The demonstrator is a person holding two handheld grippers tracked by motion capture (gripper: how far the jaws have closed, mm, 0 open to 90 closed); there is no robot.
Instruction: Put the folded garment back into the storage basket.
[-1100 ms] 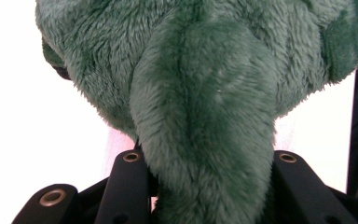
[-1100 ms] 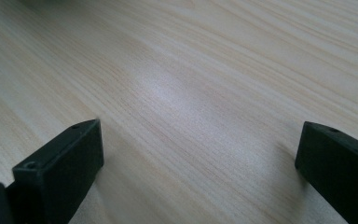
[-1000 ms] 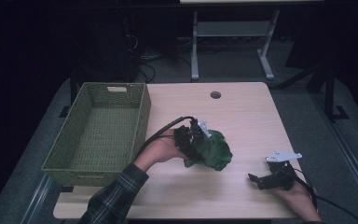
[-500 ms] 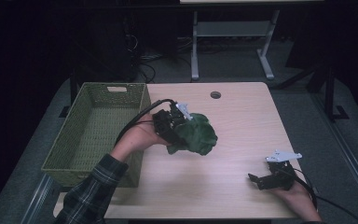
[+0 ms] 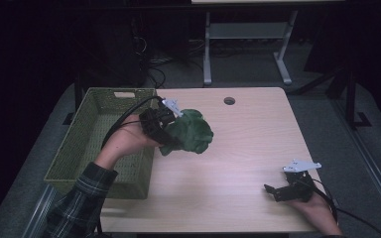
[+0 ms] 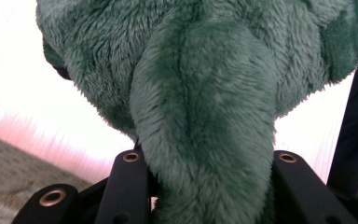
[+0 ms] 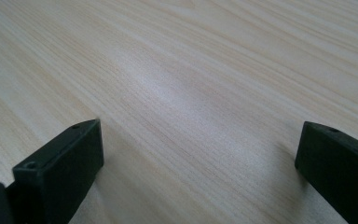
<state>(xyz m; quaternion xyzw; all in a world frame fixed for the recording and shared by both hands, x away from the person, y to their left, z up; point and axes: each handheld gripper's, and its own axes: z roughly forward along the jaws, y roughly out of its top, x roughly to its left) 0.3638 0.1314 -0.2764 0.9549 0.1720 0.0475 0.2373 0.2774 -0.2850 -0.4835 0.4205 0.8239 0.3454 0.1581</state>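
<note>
Carrying the green plush toy (image 5: pixel 191 133) clamped in the left gripper (image 5: pixel 171 130), lifted off the table, basket (image 5: pixel 79 148) at nine o'clock still empty; right gripper (image 5: pixel 278 191) rests with jaws apart

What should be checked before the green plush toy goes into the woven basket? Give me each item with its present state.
1. Grip: left tongs are clamped on a fold of the green plush toy, jaws on both sides of it: ok.
2. Toy clear of the table: it hangs lifted above the wood: ok.
3. Green woven basket free to receive: no contents seen inside: ok.
4. Toy over the basket: it hangs beside the basket's right rim, above the table: not ok.
5. Right tongs out of the way: open, low over the table near its right front corner, nothing between them: ok.
6. Firmness of the hold on soft fabric: cannot tell.
</note>
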